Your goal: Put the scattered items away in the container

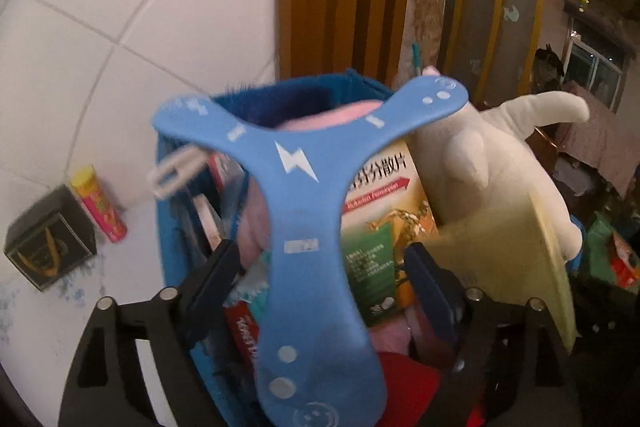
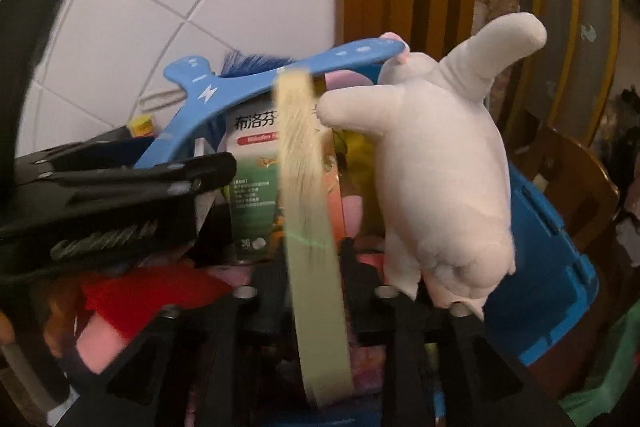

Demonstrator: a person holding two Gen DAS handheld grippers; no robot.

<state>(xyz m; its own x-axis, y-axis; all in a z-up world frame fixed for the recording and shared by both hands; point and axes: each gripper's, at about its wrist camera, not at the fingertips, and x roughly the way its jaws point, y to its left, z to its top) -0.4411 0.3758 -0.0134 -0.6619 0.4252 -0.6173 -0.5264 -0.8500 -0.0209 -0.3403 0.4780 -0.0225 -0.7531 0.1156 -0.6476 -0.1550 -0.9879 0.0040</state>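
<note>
Holding a blue boomerang (image 1: 298, 211) over the bin (image 1: 168, 227), our left tongs (image 1: 320, 267) look apart. Right tongs (image 2: 316, 291) clamp a yellow disc (image 2: 308, 187); a plush (image 2: 436, 167) sits at three o'clock.

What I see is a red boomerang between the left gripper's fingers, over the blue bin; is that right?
No: the boomerang is blue, not red. The left wrist view shows it between the fingers of the left gripper, over the blue bin.

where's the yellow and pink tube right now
In the left wrist view, the yellow and pink tube lies on the white tiled floor, beside a black box.
</note>
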